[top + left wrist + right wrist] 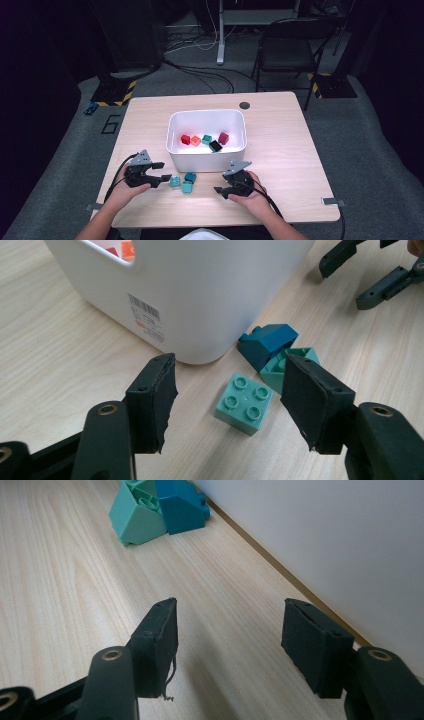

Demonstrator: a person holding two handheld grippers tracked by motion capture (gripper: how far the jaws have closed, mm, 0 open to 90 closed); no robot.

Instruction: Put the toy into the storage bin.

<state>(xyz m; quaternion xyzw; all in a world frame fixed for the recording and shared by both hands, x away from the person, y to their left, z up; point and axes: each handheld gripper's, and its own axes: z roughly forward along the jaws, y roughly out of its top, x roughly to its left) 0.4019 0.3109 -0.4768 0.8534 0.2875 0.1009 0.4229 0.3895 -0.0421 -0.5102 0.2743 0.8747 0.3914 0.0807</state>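
A light green four-stud brick (244, 403) lies studs-up on the bare wood of the table (280, 150), between the spread jaws of the left gripper (230, 407) — neither pad touches it. Just past it a second light green brick (280, 371) lies tilted, touching a dark teal brick (267, 343) that leans beside the near wall of the white bin (210, 295). In the high view the three bricks form a small cluster near the table's front edge, just in front of the bin's near wall and left of its middle. The bin sits at the table's centre and holds red, orange, teal, maroon and black bricks. The right gripper (226, 186) rests released over bare wood by the bin's near right corner — its jaws stand wide apart with nothing between them, and the other two bricks lie well ahead of it in its own view.
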